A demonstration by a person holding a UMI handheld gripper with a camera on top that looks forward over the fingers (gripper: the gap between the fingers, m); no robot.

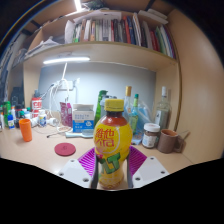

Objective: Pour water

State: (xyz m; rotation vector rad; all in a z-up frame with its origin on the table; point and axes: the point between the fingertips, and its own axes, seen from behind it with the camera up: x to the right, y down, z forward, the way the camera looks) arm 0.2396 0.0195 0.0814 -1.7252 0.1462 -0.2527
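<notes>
Squarely, the hand-held gripper (111, 163) clamps a yellow juice bottle (112, 142) above the desk (40, 150).

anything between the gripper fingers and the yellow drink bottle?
Nothing: in the gripper view the yellow drink bottle itself stands between the fingers of the gripper, their purple pads against its sides.
</notes>
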